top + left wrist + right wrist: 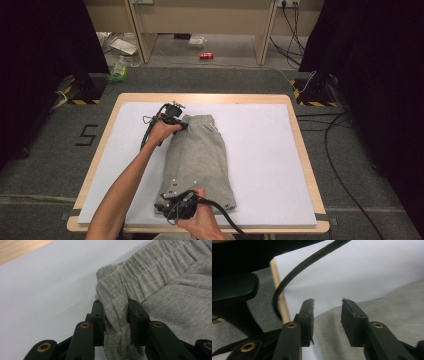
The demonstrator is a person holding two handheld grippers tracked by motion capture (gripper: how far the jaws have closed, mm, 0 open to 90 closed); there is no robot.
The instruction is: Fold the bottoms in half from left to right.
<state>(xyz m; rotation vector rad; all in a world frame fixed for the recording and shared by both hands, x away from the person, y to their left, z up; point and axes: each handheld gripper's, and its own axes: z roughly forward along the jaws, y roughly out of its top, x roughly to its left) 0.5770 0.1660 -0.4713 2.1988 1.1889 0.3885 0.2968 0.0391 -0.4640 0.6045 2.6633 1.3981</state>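
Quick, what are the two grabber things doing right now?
Left gripper: shut on the waistband corner of the grey shorts.
Right gripper: open over the shorts' hem end, nothing pinched between its jaws.

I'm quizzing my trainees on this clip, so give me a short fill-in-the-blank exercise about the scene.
1. The folded garment is ____ in colour.
2. The left gripper pinches the garment at its elastic ____ end.
3. The right gripper has its jaws ____, with nothing pinched.
4. The garment lies on a ____ sheet.

Missing words: grey; waistband; open; white
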